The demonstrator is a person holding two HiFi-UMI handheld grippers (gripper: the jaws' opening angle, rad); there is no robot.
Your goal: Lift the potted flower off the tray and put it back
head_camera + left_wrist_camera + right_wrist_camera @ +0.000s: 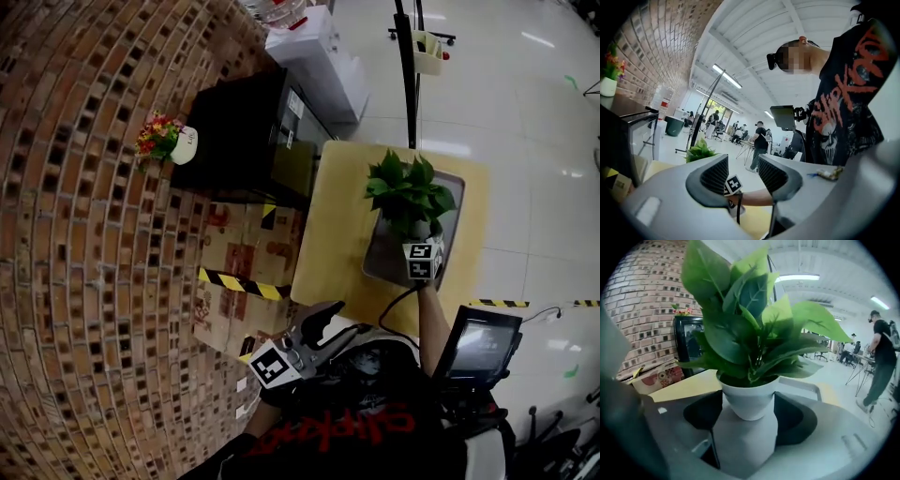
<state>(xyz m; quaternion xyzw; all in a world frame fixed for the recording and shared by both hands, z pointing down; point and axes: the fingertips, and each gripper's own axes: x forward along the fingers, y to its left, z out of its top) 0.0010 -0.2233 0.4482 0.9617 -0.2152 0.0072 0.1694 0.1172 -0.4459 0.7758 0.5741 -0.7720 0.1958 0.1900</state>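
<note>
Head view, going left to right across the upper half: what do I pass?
Brick wall → flower pot → black cabinet → green plant

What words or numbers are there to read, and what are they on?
"Slipknot": red print on the shirt, upside down in the head view.
Labels on the black cabinet: too small.
Print on the cardboard boxes: too blurred.
Marker cubes: square patterns, no words.
White pot: no print.
</note>
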